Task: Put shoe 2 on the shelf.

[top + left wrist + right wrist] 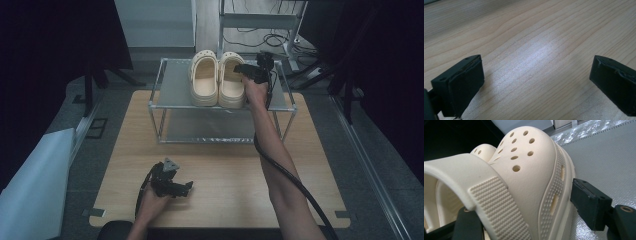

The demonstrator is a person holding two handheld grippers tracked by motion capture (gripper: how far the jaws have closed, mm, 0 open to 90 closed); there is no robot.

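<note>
Ok, right clog [231, 80] sits on the rack's top shelf [175, 85], touching its twin, the left clog [205, 77], and the right claw [248, 71] straddles its outer side wall and heel strap [496, 205], jaws spread w/ a gap at the outer pad, so not pinching yet imo. Risks: closing on the soft strap only could let the shoe swing or slip, or shove it into the twin. No brand or text readable; left claw [181, 187] spread and empty, low over the table [225, 170].

Light wood table [220, 170] w/ a small metal-frame shelf rack [172, 97] standing at its far end. Two cream clogs [218, 80] sit side by side on the rack's top tier, toes pointing away.
</note>
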